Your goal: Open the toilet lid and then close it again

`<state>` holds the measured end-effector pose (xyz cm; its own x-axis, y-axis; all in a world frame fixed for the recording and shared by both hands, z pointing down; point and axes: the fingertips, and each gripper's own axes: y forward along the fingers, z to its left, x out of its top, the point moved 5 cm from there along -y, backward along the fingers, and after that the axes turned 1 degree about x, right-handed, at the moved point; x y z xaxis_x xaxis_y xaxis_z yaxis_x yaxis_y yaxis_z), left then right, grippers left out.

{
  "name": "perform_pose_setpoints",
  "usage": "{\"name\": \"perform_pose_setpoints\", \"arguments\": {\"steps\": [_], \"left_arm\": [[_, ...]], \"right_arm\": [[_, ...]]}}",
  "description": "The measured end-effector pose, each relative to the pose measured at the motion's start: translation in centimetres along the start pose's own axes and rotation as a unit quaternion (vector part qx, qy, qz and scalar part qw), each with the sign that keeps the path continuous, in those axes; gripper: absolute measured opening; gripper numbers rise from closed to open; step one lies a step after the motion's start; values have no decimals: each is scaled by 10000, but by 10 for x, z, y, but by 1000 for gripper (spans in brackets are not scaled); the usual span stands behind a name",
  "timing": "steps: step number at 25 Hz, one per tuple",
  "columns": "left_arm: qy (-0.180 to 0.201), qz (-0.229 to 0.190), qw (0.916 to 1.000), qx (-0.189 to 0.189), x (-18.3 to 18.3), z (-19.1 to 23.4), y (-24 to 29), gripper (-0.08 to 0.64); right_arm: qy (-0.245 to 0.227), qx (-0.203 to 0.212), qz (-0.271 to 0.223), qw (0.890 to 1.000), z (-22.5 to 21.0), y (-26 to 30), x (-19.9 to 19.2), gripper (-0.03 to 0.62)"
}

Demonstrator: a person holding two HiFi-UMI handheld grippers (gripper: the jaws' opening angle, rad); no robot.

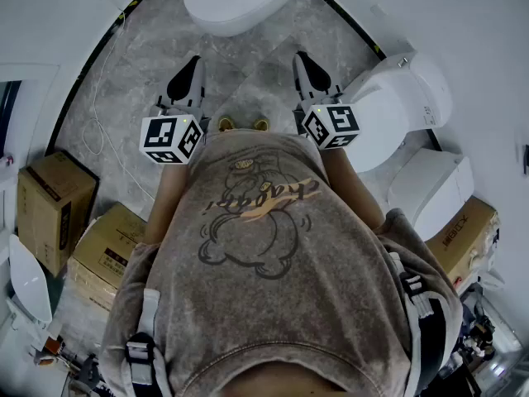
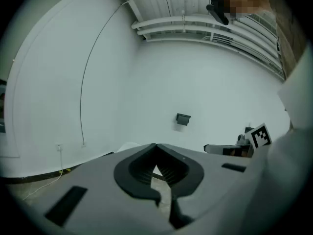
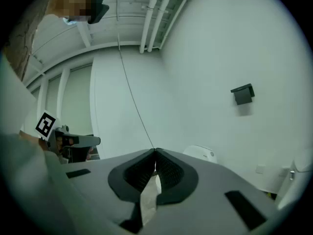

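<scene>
I hold both tools level with their jaws shut and empty. The left gripper (image 1: 194, 63) shows its dark ribbed pads meeting at the tip (image 2: 155, 146), and the right gripper (image 1: 302, 58) shows the same (image 3: 155, 151), with only floor in the slit below.

The white oval ceramic toilet with its smooth lid down (image 1: 240, 2) lies at twelve o'clock in the head view, apart from both tips across a strip of grey marbled tile floor (image 1: 248, 73). Its long axis runs from six to twelve. The rounded front edge faces me, so I judge the hinge to be at the far end, beyond the frame. It sits almost midway between the two tools: at one o'clock from the left tip and eleven o'clock from the right. Neither hand is clearly nearer.

A second white toilet with a rounded tank (image 1: 397, 106) stands at three o'clock, just beside the right gripper. I take the one ahead as the target, though the task does not say which. Lifting the lid should need a tip under that near front edge.
</scene>
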<state>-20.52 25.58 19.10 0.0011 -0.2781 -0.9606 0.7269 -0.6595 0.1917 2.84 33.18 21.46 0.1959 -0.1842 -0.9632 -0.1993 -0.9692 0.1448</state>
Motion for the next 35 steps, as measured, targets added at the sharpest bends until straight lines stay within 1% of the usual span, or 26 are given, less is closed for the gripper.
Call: {"name": "perform_pose_setpoints", "arguments": {"steps": [4, 7, 12, 15, 19, 23, 27, 30, 35], "left_arm": [[-16, 3, 10000, 38, -2, -4, 9, 9], [5, 28, 10000, 70, -10, -8, 16, 9], [3, 30, 9999, 149, -22, -5, 38, 9], [-11, 82, 9998, 181, -32, 4, 57, 9], [-65, 135, 9997, 214, -53, 30, 99, 9], [-91, 224, 9994, 229, -87, 63, 156, 9], [-112, 363, 9990, 253, -135, 92, 215, 9], [-131, 493, 9981, 333, -178, 113, 252, 9], [-279, 702, 9961, 458, -256, 154, 299, 9]], "right_arm": [[14, 54, -24, 10000, -9, 2, 1, 27], [32, 195, -39, 9998, -15, 4, -4, 28], [-9, 371, 174, 9992, -33, 20, -24, 28], [55, 379, 298, 9988, -45, 36, -36, 28], [31, 477, 399, 9981, -68, 78, -56, 28], [3, 479, 505, 9976, -100, 137, -87, 28], [-4, 596, 663, 9960, -129, 193, -128, 28], [67, 714, 797, 9942, -149, 232, -168, 28], [192, 862, 1022, 9908, -171, 293, -247, 28]]}}
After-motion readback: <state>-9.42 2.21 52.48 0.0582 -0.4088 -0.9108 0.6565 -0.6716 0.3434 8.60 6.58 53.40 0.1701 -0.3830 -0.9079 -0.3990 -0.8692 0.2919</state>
